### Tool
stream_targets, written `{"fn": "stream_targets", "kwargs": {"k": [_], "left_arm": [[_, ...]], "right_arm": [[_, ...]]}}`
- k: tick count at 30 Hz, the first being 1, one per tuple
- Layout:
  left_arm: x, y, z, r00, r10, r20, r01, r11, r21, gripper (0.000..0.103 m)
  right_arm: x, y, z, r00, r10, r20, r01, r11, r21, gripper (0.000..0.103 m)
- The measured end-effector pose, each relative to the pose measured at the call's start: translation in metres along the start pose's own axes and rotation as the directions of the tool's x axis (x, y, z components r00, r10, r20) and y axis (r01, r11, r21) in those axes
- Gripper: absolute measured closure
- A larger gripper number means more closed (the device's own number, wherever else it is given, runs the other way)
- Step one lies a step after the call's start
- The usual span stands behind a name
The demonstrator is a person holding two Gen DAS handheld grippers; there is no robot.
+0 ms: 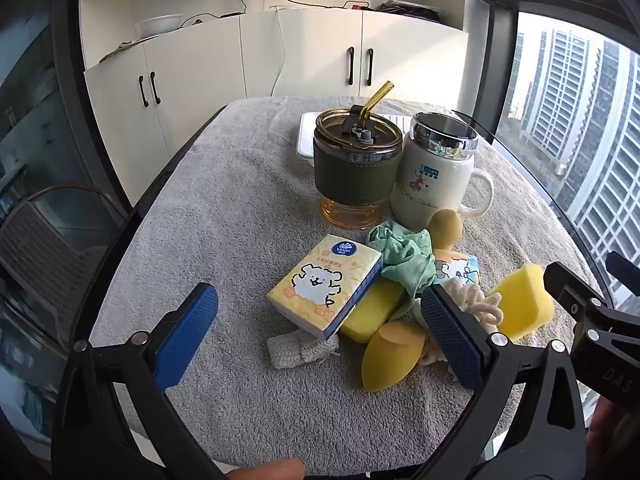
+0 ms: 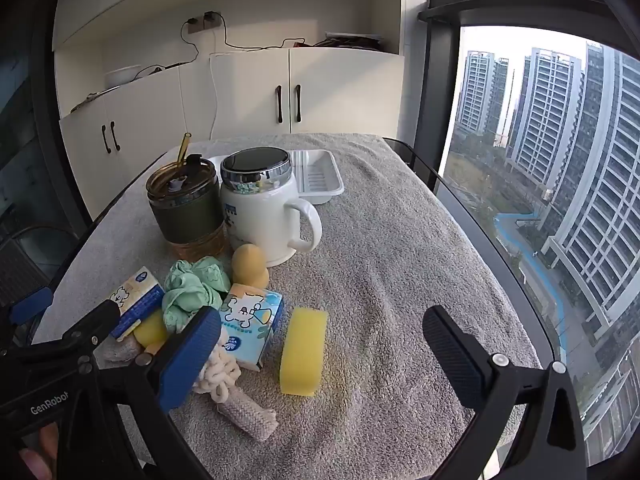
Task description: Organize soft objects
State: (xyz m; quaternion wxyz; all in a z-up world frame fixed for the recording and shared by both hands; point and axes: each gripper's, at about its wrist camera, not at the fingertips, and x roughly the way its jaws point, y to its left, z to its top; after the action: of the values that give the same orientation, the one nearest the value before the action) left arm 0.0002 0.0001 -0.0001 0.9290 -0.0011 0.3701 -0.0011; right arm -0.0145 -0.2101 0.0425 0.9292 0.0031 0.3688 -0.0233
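**Both hand-held grippers wide open above a pile of soft things**

The left hand-held gripper (image 1: 320, 316) hangs over the near part of the surface (image 1: 224, 208), which is covered with a grey towel. Its jaws stand fully apart and hold nothing; the pile lies between and beyond the blue pads. The right hand-held gripper (image 2: 324, 344) is open as wide and also empty, with one yellow sponge (image 2: 303, 350) lying on the towel between its fingers, not touched.

The soft things lie together in the middle of the surface. The left wrist view shows a tissue pack with a white dog (image 1: 326, 290) leaning on a second yellow sponge (image 1: 368, 314), an orange makeup sponge (image 1: 390, 354) in front of it, and a grey knitted piece (image 1: 300, 350) partly under the pack. The right wrist view hides most of these behind its left finger and the other gripper's frame. It shows better a second tissue pack, blue and white (image 2: 252, 326), the cream knotted rope (image 2: 218, 376) beside it, and a knitted piece (image 2: 250, 416) at the rope's near end.

Both views show the crumpled green cloth (image 1: 404, 258) and a second orange makeup sponge (image 2: 250, 266) behind it.

Farther back stand a dark green cup with a straw (image 1: 356, 164) and a white lidded mug (image 2: 260, 212), touching or nearly so. The white tray (image 2: 320, 178) behind them is clear only in the right wrist view.
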Motion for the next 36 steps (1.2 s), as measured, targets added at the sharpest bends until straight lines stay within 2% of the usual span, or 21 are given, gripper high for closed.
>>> {"fn": "stream_targets", "kwargs": {"k": [36], "left_arm": [[0.0016, -0.0008, -0.0011, 1.000, -0.008, 0.002, 0.008, 1.000, 0.000, 0.000]], "right_arm": [[0.0008, 0.0001, -0.0004, 1.000, 0.000, -0.003, 0.000, 1.000, 0.000, 0.000]]}}
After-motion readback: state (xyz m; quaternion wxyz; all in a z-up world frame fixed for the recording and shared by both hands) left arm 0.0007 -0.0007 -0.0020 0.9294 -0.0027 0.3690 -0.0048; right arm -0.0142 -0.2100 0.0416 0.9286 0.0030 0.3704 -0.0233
